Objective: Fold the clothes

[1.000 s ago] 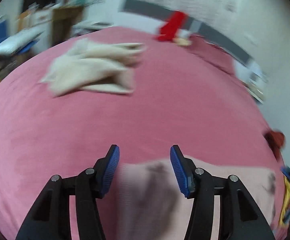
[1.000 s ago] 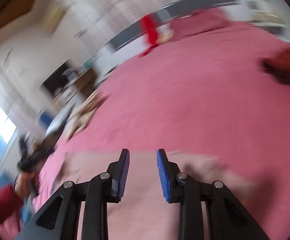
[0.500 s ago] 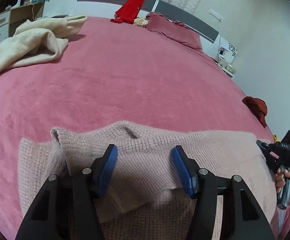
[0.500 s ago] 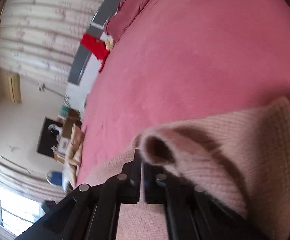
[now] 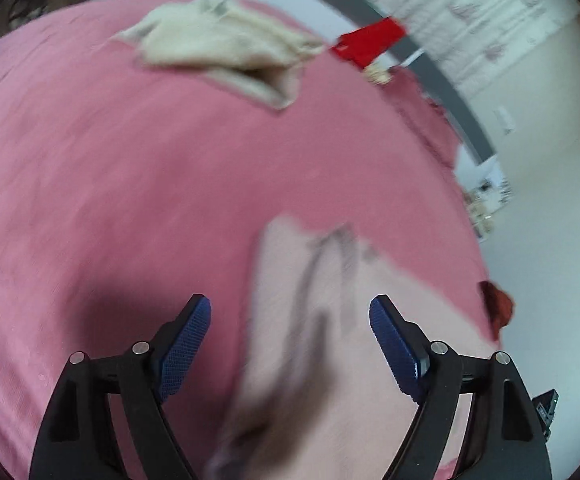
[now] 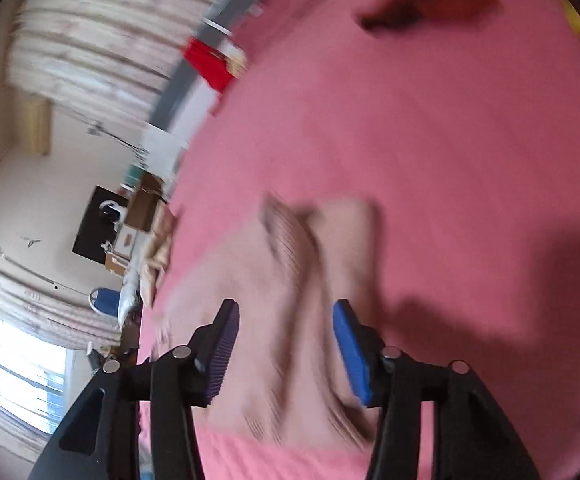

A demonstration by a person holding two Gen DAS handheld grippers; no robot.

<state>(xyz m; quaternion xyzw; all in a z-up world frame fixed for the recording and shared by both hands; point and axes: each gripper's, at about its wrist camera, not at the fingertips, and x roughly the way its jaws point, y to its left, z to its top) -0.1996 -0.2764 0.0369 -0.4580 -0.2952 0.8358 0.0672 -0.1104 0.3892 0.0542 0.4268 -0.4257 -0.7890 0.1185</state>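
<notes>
A pink bed (image 5: 130, 184) is seen filling both blurred views. A pale pink sweater (image 5: 329, 320) is spread on it at the near edge, rumpled into folds. A cream garment (image 5: 218, 44) is heaped far back, well apart. The left gripper (image 5: 290, 344) is held over the sweater, fingers spread and opening, pinching nothing. The right gripper (image 6: 286, 348) fingers are likewise opening, with knit below them, unpressed.

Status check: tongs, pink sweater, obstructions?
Left tongs and right tongs opening, nothing gripped. Pink sweater lies loose on bed. Nothing obstructing.
</notes>
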